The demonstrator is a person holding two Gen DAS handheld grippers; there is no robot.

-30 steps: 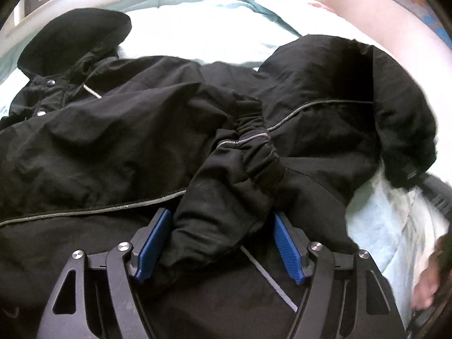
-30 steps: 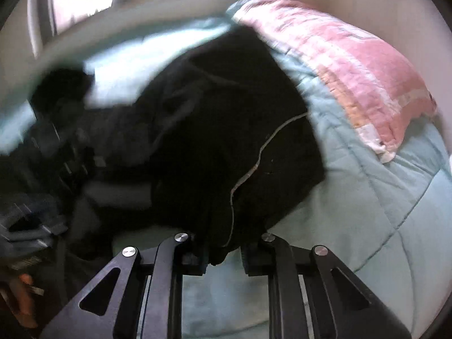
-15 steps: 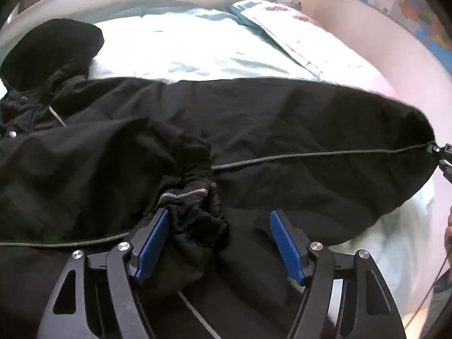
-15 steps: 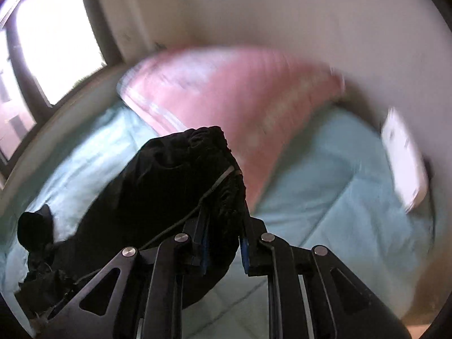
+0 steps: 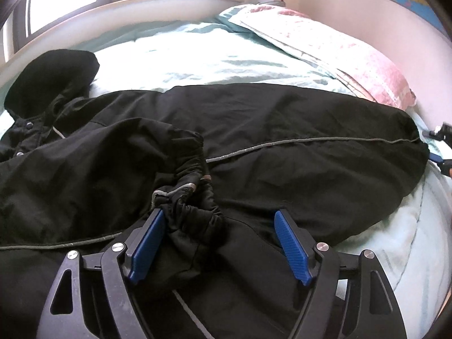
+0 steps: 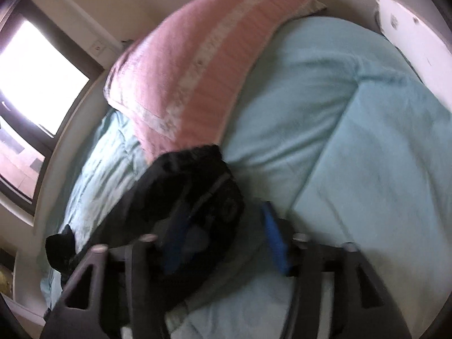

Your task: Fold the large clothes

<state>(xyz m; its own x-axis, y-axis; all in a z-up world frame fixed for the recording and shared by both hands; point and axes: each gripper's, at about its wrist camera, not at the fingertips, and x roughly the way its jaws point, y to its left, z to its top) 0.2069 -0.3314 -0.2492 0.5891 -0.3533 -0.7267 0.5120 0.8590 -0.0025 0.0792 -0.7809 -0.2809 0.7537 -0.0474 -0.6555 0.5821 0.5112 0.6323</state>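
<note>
A large black hooded jacket (image 5: 282,130) lies spread across the bed, hood (image 5: 53,76) at the far left, hem stretched to the right. Its elastic sleeve cuff (image 5: 186,197) lies bunched on the body. My left gripper (image 5: 217,243) is open, its blue pads either side of the cuff; the left pad touches the fabric. In the right wrist view my right gripper (image 6: 223,243) is open and blurred; the jacket's hem corner (image 6: 195,197) lies on the quilt against its left finger. The right gripper also shows at the left wrist view's right edge (image 5: 440,147).
A pale teal quilt (image 6: 353,130) covers the bed. A pink pillow (image 6: 203,65) lies at its head, just beyond the jacket's hem. A curved white bed rail (image 5: 141,8) and a window are behind. A wall runs along the right.
My right gripper pulled the hem out to the right, flattening the jacket, then opened and let the hem drop. My left gripper stayed open over the sleeve cuff.
</note>
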